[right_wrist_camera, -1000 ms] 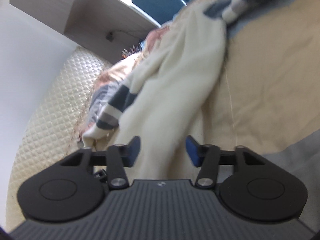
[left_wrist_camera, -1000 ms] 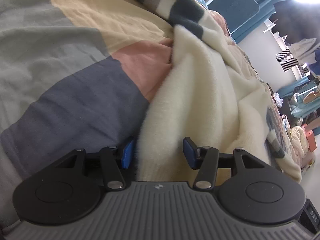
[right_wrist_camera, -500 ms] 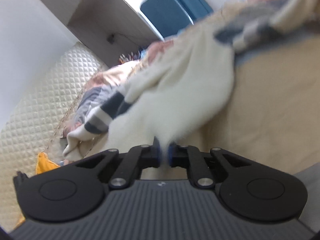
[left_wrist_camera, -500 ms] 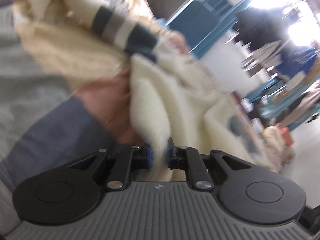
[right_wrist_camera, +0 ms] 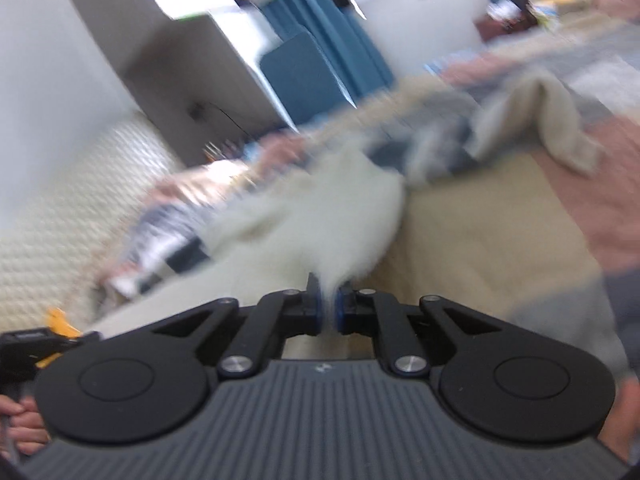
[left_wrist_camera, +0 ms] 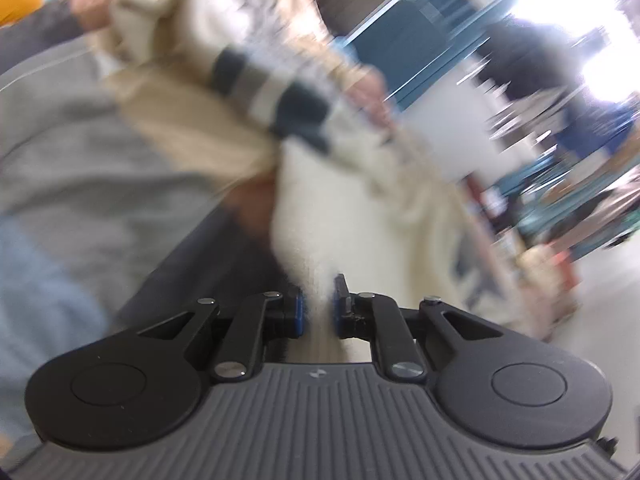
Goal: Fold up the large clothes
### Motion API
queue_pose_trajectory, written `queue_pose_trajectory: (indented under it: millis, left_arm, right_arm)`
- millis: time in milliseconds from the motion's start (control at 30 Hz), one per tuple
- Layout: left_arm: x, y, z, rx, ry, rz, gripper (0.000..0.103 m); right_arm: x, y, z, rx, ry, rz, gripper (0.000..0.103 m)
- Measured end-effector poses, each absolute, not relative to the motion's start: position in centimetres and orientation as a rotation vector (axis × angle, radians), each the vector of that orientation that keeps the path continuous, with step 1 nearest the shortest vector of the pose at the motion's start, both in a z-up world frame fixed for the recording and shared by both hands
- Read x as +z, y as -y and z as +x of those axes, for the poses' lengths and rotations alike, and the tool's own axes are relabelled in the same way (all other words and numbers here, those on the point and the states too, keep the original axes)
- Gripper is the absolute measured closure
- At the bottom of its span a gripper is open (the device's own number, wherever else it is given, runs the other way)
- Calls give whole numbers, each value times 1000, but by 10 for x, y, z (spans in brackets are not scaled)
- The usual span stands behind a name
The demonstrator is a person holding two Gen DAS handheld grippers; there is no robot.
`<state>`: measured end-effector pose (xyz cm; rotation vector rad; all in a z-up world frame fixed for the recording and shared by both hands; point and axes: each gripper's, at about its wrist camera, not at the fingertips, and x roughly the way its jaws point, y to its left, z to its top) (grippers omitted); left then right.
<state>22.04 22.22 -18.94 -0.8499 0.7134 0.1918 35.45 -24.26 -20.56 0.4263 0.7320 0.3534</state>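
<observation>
A blurred bedroom. A bed [right_wrist_camera: 480, 220] fills most of the view, its cover in blocks of grey, tan, pink and dark blue. Beyond the bed stand a pale quilted headboard [right_wrist_camera: 80, 200], a white wall and a blue panel [right_wrist_camera: 308, 68]. On the bed lies a cream fleece garment [left_wrist_camera: 360, 208] with dark and grey striped sleeves, partly lifted. The left tool [left_wrist_camera: 319, 312] is clamped on a fold of its cream fabric; the right tool [right_wrist_camera: 328, 310] pinches another cream fold [right_wrist_camera: 332, 232].
</observation>
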Motion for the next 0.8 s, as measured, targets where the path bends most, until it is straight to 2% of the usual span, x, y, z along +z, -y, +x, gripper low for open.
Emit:
queue_pose_trajectory:
  millis: [133,267,333,400,467,533,567,633,700,800]
  left_arm:
    - [-211,-222,232,255,-843,-809,87]
    - [-211,-215,234,270,-890,-751,84]
    - [-206,-208,232,274,-900,-706,65]
    - [-196,-202,228,258,-894,-660,50]
    - [-184,-193,226,255,-880,-601,45]
    - [-169,-183,220,251,-845,-538,42]
    - [-160,-177,218,245,-818,-503,41]
    - [-144,-163,215,230,-744,-445,31]
    - [-129,-146,214,194,-675,-392,23]
    - [-117,-115,224,132,-619,-306,19]
  right_arm:
    - [-239,226,366,279,-888,347,93]
    - [-250,230,368,259,-925,376,91]
    - [-247,237,365,278,-905,427,90]
    - [-242,240,362,280,-880,448,88]
    - [-238,241,360,271,-860,455,80]
    - [-235,243,360,286,-835,481,60]
    - [-233,245,360,297,-822,498,56]
    - [-228,250,358,300,-789,519,43]
    - [-222,253,358,299,-753,521,36]
    - [-209,259,356,267,-677,483,35]
